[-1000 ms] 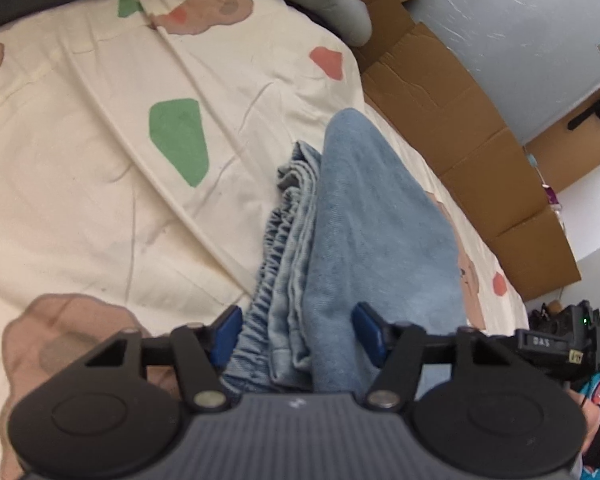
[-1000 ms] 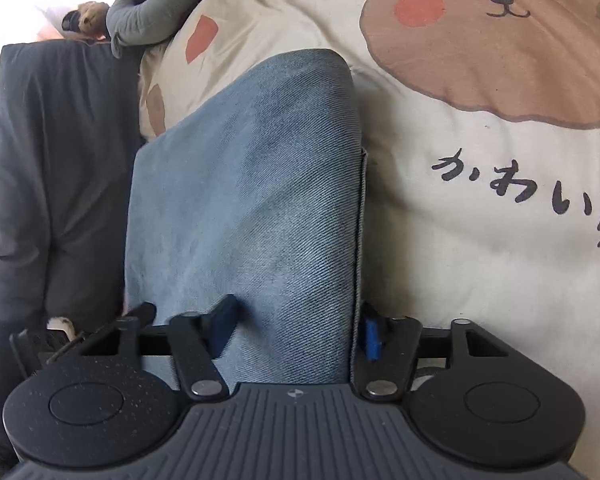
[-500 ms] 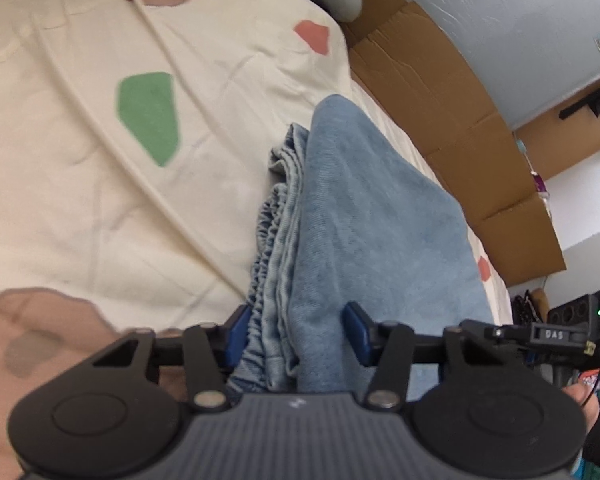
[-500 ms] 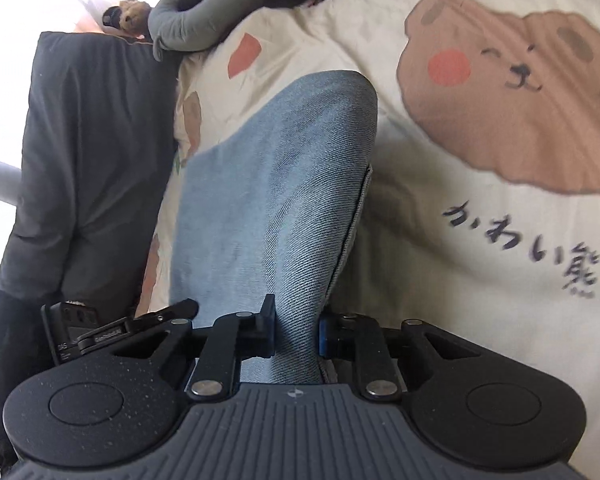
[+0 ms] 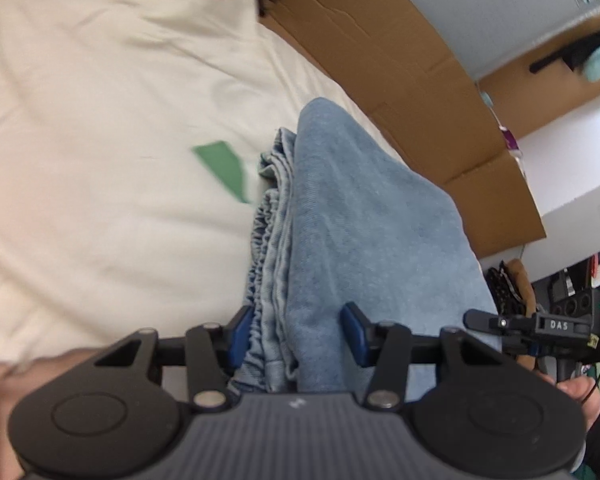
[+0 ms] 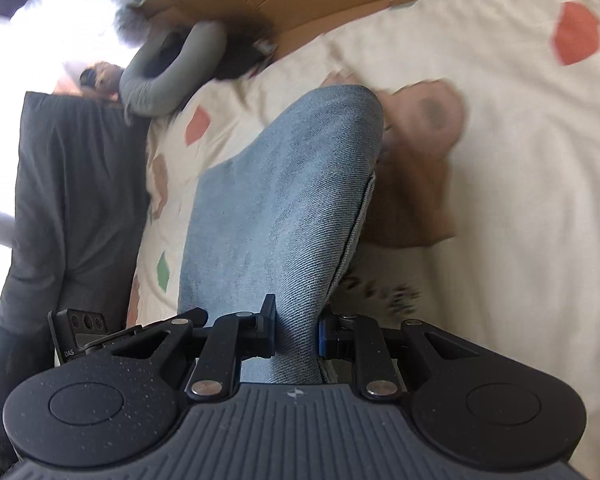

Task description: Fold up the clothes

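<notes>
1. Since a second ago your right gripper (image 6: pixel 296 330) has gone from jaws spread wide around the folded jeans (image 6: pixel 284 208) to jaws clamped on the denim edge; your left gripper (image 5: pixel 296 332) keeps its jaws apart, straddling the gathered waistband without pinching it.
2. You have the jeans lying as a folded stack on the bed, on the cream bedsheet (image 5: pixel 112 152) printed with green and red patches and a brown bear (image 6: pixel 420 184).
3. Beyond the far edge of the bed stands flattened brown cardboard (image 5: pixel 432 92) against a pale wall.
4. On the right wrist view a dark grey blanket (image 6: pixel 68 208) lies to the left of the sheet, and a grey-sleeved arm (image 6: pixel 172 72) rests near its top corner.
5. Each view catches the other gripper's side module, marked "DAS" (image 5: pixel 556 325).
6. Dark printed characters on the sheet (image 6: pixel 384 292) sit just right of the jeans, too blurred for you to read.
</notes>
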A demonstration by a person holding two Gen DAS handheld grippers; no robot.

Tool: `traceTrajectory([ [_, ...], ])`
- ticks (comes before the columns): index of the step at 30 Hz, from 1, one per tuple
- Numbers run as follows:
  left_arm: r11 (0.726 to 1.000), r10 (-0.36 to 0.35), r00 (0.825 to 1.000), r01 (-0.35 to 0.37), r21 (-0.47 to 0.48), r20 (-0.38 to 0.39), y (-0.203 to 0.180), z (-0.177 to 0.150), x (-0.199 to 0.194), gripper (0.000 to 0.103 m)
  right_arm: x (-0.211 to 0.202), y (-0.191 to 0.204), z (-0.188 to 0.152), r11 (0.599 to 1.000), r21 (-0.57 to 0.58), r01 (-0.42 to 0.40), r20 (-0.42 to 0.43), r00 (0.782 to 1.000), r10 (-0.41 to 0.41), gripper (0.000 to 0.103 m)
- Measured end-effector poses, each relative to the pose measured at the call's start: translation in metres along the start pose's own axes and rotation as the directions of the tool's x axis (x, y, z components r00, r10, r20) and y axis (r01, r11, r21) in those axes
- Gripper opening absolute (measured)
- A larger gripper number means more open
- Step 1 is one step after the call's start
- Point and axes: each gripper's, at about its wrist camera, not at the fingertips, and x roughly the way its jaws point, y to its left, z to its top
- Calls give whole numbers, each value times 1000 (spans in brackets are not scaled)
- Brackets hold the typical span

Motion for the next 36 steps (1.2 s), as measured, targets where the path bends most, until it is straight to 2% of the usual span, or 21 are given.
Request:
traceTrajectory([
  [9,999,-10,999,12,41,-47,-31,14,35,48,-37,-48,14,997,67,24,80,996,-29,18],
  [19,996,-4,995,12,86,-95,-58,30,67,48,-47,-73,18,991,131,1,143,990,-20,18],
  [21,995,11,994,0,100,-106,-63,29,69,48,-46,-78,17,991,132,20,138,990,-39,19],
  [24,992,36,992,-21,123,-123,-71,29,71,48,-44,-85,9,987,143,66,99,992,-81,26],
  [25,991,45,991,-28,134,-128,-74,30,70,48,-47,-89,5,986,156,59,105,992,-76,29],
  [30,981,96,985,-69,181,-146,-88,31,65,48,-59,-106,-15,976,220,12,146,988,-45,29],
  [36,977,146,983,-126,174,-113,-98,20,49,50,-70,-109,-35,973,232,11,144,989,-45,31],
])
